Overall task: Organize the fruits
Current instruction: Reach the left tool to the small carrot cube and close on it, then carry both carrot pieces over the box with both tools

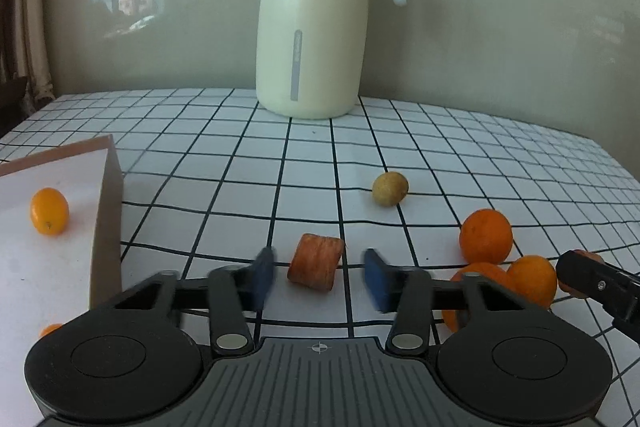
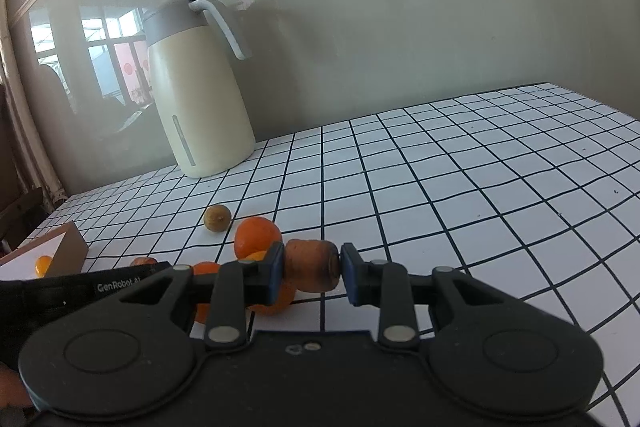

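Note:
In the left wrist view my left gripper (image 1: pixel 318 277) is open, its blue pads on either side of a carrot chunk (image 1: pixel 317 262) lying on the checked tablecloth. A kumquat (image 1: pixel 49 211) lies in the white box (image 1: pixel 108 187) at the left. A brownish round fruit (image 1: pixel 390 188) and several oranges (image 1: pixel 485 235) lie to the right. In the right wrist view my right gripper (image 2: pixel 313 269) is shut on another carrot chunk (image 2: pixel 312 265), just above the cloth beside the oranges (image 2: pixel 257 235). The right gripper's tip shows at the left view's right edge (image 1: pixel 592 277).
A cream thermos jug (image 1: pixel 312 23) with a grey lid stands at the back by the wall, also in the right wrist view (image 2: pixel 196 95). The box (image 2: pixel 60 251) sits at the table's left edge. Checked cloth (image 2: pixel 480 187) stretches to the right.

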Available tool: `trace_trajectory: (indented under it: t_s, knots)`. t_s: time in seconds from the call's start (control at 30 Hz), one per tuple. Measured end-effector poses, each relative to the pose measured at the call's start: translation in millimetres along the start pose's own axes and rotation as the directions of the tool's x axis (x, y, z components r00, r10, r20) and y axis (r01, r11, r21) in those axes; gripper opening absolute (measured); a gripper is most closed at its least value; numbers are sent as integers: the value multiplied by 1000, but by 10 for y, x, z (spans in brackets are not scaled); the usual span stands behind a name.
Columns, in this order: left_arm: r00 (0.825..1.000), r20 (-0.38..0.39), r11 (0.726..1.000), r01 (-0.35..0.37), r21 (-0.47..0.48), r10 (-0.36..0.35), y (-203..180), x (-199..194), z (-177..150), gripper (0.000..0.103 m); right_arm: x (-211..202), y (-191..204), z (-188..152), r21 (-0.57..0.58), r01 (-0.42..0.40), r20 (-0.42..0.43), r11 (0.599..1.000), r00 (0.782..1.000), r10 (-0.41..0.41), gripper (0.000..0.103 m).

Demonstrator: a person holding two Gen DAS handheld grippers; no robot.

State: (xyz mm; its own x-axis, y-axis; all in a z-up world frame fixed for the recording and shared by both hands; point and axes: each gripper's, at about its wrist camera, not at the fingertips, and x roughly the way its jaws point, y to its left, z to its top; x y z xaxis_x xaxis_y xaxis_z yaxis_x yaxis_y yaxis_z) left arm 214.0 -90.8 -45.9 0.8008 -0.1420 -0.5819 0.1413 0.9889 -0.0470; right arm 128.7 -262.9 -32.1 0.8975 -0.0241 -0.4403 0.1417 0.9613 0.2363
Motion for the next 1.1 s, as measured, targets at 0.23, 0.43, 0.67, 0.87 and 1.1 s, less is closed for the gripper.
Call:
trace_trajectory:
  t_s: [0.23, 0.43, 0.67, 0.87, 1.1]
  knots:
    - [1000, 8, 1000, 14, -3, -14, 5, -41, -15, 25, 8, -32, 8, 16, 7, -3, 1000, 1000, -7, 22]
    - [999, 22, 999, 40, 16, -41, -29, -192, -83, 25, -65, -8, 13, 7, -12, 10, 1000, 1000, 11, 22]
    - [998, 25, 997, 59, 41, -60, -28, -451, -199, 25, -230, 56, -1, -16, -57, 13, 998, 998, 57, 22]
    - [997, 43, 997, 56, 61, -59, 56, -728, -287, 25, -383, 190, -66, -72, -101, 2, 992, 995, 101, 22]
    - [996, 52, 995, 62, 83, -66, 169, -1002, -399, 25, -560, 344, -149, -111, -165, -23, 980, 986, 163, 22]
